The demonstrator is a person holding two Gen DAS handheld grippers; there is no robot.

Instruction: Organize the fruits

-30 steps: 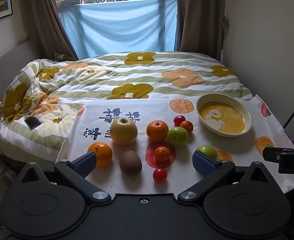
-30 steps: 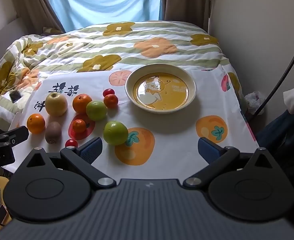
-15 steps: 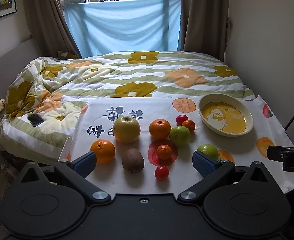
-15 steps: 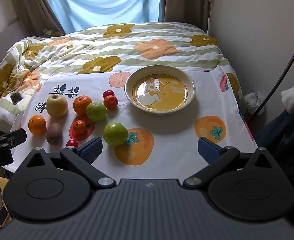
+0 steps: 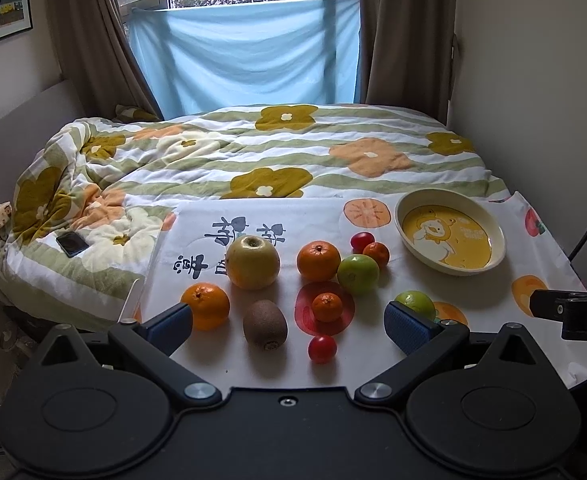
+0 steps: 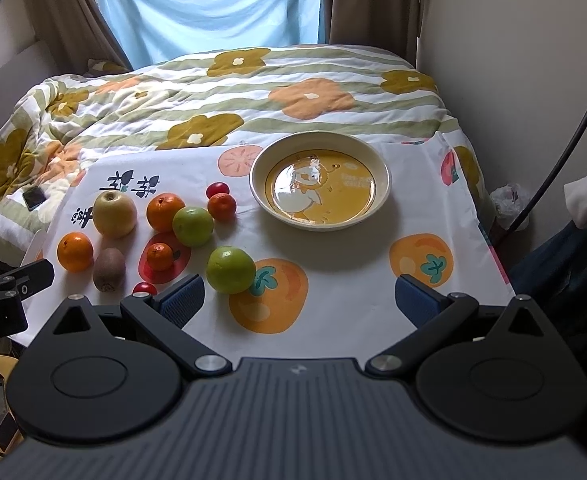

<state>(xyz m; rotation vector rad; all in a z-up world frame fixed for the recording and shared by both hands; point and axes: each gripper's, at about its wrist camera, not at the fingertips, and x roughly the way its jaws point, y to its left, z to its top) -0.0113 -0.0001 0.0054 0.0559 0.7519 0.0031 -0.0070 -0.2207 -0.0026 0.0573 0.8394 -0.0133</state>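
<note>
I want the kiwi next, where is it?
In the left wrist view the kiwi lies low and centre-left, between the orange and the small red tomato.

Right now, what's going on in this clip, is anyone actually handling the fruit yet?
Not yet. Both the left gripper and the right gripper hover open and hold nothing above the cloth-covered table. All the fruit lies loose on the cloth: the yellow apple, oranges, green fruits, kiwi and small red ones. The duck-print bowl holds no fruit. The nearest green fruit lies just beyond the right gripper's left finger, so sorting has not started.
</note>
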